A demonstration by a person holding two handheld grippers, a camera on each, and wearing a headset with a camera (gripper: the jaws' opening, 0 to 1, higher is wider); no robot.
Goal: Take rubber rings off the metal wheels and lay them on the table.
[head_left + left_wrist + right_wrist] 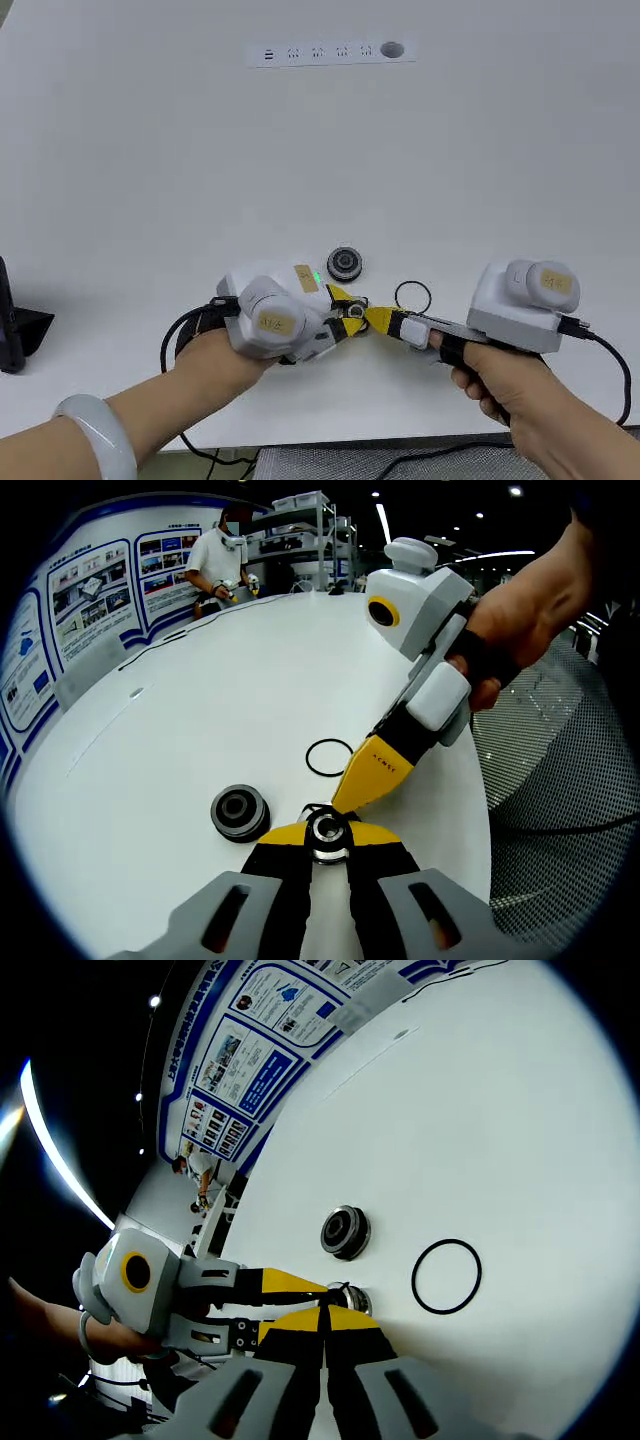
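The left gripper (327, 840) has its yellow-tipped jaws clenched around a small silver metal wheel (328, 826), held near the near edge of the table (300, 160). The right gripper (325, 1317) meets it tip to tip, its jaws pressed together at the wheel's rim. They seem to nip the thin black rubber ring there, though the view is too tight to be sure. There are two wheels in all. The second wheel (345, 263), dark-rimmed, sits on the table just beyond the grippers. One loose rubber ring (413, 296), a thin black circle, lies flat just beside the right gripper's tips. One white power strip (330, 52) lies near the far edge.
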